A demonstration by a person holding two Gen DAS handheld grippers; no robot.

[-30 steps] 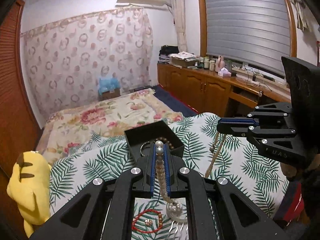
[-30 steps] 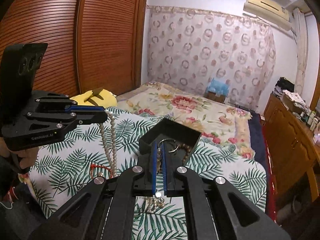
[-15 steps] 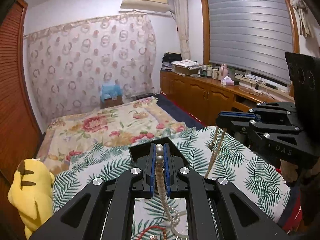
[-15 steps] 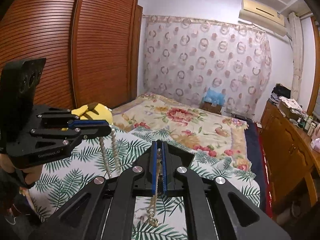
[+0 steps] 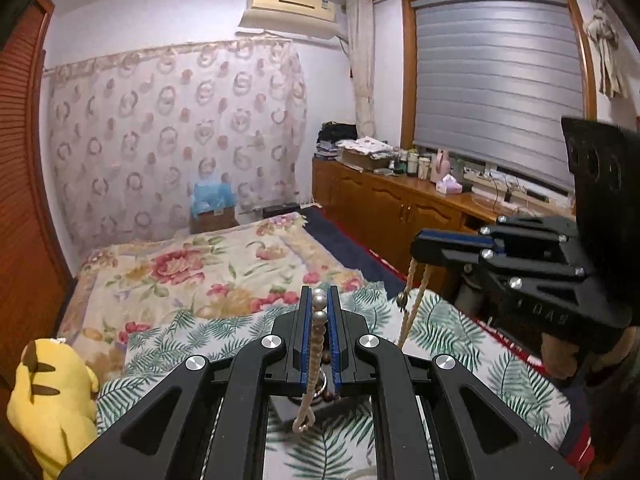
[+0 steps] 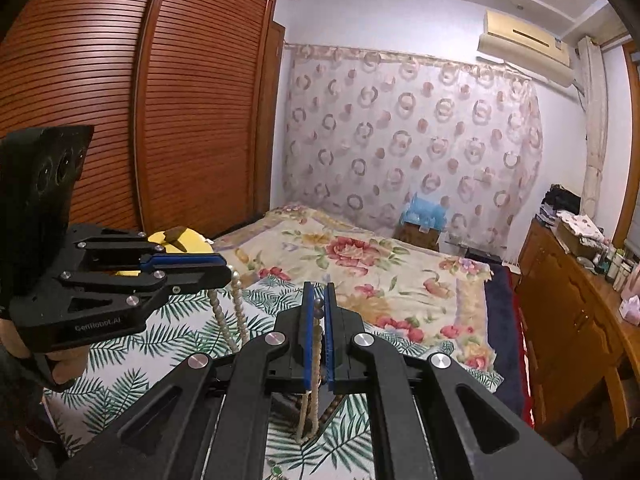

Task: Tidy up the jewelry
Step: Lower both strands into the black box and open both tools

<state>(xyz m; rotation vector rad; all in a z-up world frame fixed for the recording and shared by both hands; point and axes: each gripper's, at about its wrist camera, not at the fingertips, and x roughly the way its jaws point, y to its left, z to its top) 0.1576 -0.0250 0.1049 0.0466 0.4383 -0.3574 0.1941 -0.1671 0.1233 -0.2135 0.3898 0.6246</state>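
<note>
1. Left wrist view: left claw pressed together, pinching a pearl necklace. Two larger pearls sit at the tips between the blue pads; the rest of the strand hangs down in a loop under the claw.
2. Same view, right side: right claw also pinched shut, on a thinner beige beaded strand that dangles from its tip. Whether it is the other end of the same necklace or a second piece, can't tell.
3. Right wrist view confirms: right claw closed on small beads, strand hanging below; left claw at left holds two pearl lines hanging down.
4. Both strands hang over the palm-leaf sheet on the near end of the bed, floral quilt beyond. A dark box is partly visible under the left claw, mostly hidden, some dark beads at its edge.
5. Yellow plush toy at near left edge of the bed, clear of the work.
6. Step, as judged: strands lifted, likely being straightened or carried to the box.
7. Risks:
 - Round pearls in a narrow pinch may roll out, dropping the strand on the bed.
 - If it is one strand, pulling the claws apart could overstress or snap the string.
 - Hanging loops could swing and tangle, or catch the box edge when lowered.
 - Box is hidden beneath the claw, so a release could miss it.
</note>
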